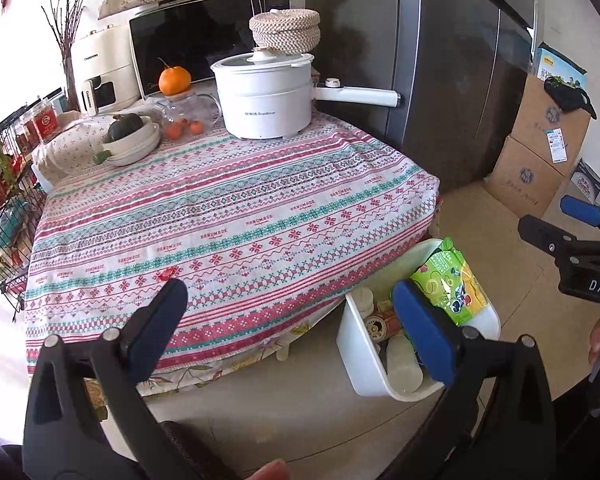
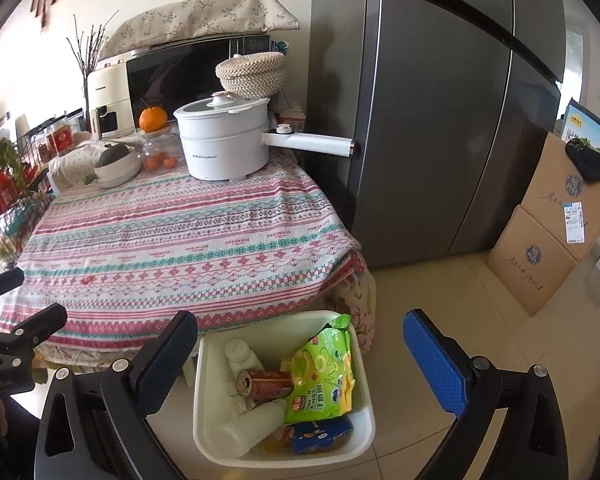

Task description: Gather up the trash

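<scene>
Blue pads on both my grippers stand wide apart with nothing between them: my right gripper (image 2: 304, 364) hangs over the white bin (image 2: 364, 424) on the floor, my left gripper (image 1: 292, 324) beside it over the tablecloth (image 1: 228, 208). The trash lies inside: green snack bag (image 2: 324, 376), red can (image 2: 266, 383), bottles. I judge the cloth's front clear; sweep it once more before quitting.

Black claw (image 2: 300, 364) frames, blue textured pads (image 2: 436, 364), silver screws.
</scene>
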The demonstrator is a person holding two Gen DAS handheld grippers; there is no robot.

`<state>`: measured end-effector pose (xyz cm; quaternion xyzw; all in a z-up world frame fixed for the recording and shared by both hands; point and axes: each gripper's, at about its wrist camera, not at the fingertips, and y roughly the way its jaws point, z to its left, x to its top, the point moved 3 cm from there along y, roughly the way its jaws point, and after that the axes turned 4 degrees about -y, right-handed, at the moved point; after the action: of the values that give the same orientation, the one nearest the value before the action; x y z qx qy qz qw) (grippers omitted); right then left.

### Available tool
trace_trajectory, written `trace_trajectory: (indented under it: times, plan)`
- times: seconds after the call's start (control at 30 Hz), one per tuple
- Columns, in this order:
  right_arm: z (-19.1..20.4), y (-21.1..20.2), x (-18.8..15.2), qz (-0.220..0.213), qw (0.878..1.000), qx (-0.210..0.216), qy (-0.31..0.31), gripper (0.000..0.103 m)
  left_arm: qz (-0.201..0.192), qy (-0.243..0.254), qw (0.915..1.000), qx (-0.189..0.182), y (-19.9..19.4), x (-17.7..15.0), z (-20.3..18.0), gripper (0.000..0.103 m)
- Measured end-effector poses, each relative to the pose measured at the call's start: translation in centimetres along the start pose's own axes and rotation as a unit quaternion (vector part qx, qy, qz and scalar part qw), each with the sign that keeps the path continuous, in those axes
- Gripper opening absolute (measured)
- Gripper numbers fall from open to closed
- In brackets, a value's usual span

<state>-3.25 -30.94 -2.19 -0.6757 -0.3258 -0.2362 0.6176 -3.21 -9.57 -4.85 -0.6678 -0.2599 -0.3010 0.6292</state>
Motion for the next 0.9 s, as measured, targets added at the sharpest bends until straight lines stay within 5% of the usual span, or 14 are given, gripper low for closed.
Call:
trace_trajectory:
  times: [0.9]
  plan:
    - [0.66, 0.19, -0.21, 0.000, 1.000, -0.007, -0.018, 0.103, 0.000, -0.002, 1.0000, 0.002, -0.05, -0.29, -0.19, 0.102]
